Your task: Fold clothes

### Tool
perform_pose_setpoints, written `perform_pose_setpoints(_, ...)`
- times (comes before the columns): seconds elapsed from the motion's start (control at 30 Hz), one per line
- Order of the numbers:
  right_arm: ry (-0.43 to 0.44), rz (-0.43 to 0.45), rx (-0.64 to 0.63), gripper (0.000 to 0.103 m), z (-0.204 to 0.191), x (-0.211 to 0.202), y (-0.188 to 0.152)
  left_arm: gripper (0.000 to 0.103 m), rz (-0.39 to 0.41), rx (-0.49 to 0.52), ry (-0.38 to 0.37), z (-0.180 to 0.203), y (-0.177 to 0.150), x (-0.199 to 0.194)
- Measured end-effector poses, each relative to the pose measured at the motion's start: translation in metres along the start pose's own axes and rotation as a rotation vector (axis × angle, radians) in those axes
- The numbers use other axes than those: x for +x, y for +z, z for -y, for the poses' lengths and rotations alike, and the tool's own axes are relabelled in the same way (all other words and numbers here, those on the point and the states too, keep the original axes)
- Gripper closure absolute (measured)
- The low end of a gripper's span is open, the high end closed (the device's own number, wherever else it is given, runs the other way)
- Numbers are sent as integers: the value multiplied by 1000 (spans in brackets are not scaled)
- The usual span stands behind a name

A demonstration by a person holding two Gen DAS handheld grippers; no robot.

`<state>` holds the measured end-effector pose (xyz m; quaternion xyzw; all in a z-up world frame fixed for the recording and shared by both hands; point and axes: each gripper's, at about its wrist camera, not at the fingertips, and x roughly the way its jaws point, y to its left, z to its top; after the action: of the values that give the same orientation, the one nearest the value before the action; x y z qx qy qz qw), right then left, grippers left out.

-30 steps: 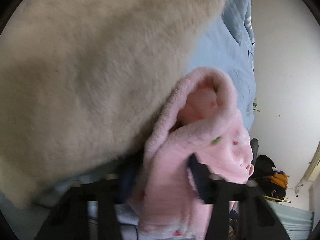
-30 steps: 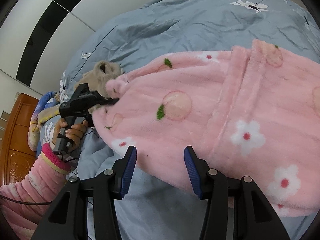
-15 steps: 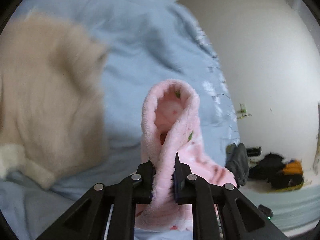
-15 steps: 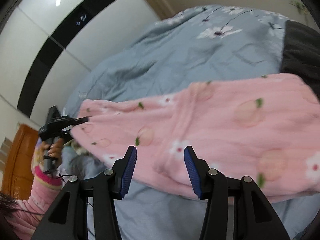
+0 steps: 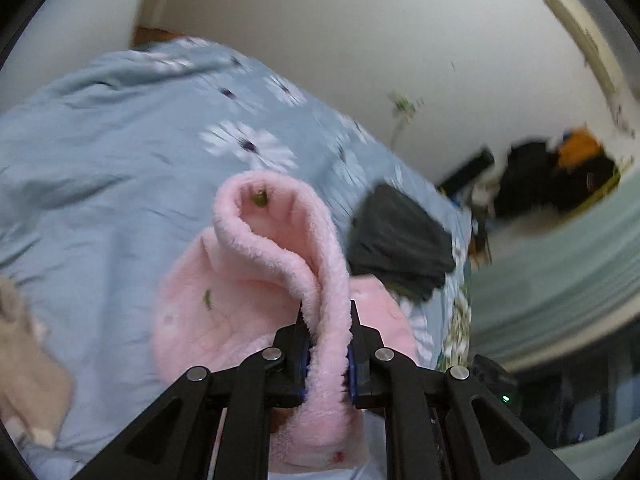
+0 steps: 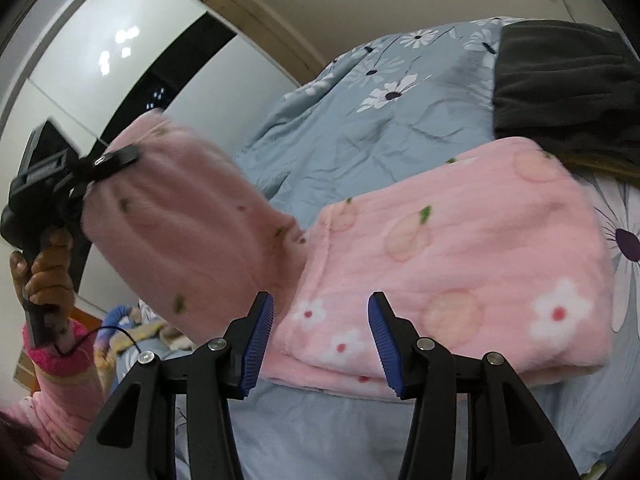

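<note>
A pink fleece garment (image 6: pixel 460 264) with peach and flower prints lies on the blue floral duvet (image 6: pixel 380 132). My left gripper (image 5: pixel 326 354) is shut on one end of the pink garment (image 5: pixel 280 264) and holds it up off the bed. From the right wrist view the left gripper (image 6: pixel 104 164) is raised at the left with the pink fabric hanging from it. My right gripper (image 6: pixel 320 340) is open and empty, just in front of the near edge of the garment.
A folded dark grey garment (image 6: pixel 560 88) lies on the duvet beyond the pink one, also in the left wrist view (image 5: pixel 400 244). A beige fleece item (image 5: pixel 28 360) lies at the left. A white wardrobe (image 6: pixel 120 60) stands behind the bed.
My left gripper closed on the pink garment's end and lifted it up and over toward the rest of the garment. The right gripper stayed open and drew nearer the garment's edge.
</note>
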<state>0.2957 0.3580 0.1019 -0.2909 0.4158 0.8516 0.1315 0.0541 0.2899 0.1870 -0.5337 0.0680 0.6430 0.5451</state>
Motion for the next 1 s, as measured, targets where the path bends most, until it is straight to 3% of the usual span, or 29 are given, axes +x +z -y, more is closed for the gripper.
perform_pose_setpoints(0.17, -3, 4, 16, 52, 15, -11, -8, 88, -147, -60, 22, 31, -17, 82)
perform_pose_setpoints(0.27, -13, -10, 18, 52, 22, -10, -11, 82, -200, -94, 10, 33, -32, 102)
perform_pose_setpoints(0.37, -16, -27, 14, 52, 24, -5, -13, 55, -197, -106, -49, 38, -36, 98)
perform_pose_setpoints(0.4, -17, -31, 14, 52, 24, -2, -13, 39, -180, -110, -72, 37, -35, 92)
perform_pose_setpoints(0.43, -19, -34, 15, 52, 24, 0, -12, 34, -156, -108, -91, 36, -34, 82)
perform_pose_setpoints(0.53, -20, -36, 13, 52, 23, 3, -13, 34, -87, -105, -140, 31, -32, 51)
perform_pose_setpoints(0.6, -21, -35, 12, 52, 23, 3, -13, 31, -34, -126, -127, 14, -35, 31)
perform_pose_setpoints(0.77, -76, -12, -42, 52, 11, -9, -15, 30, 41, -264, 30, -63, -62, 4)
perform_pose_setpoints(0.87, -127, 32, -149, 52, -15, -21, -12, 30, 40, -351, 109, -104, -90, 0)
perform_pose_setpoints(1.0, -94, -3, -255, 52, -42, -10, -12, 30, -12, -326, 76, -114, -122, 5)
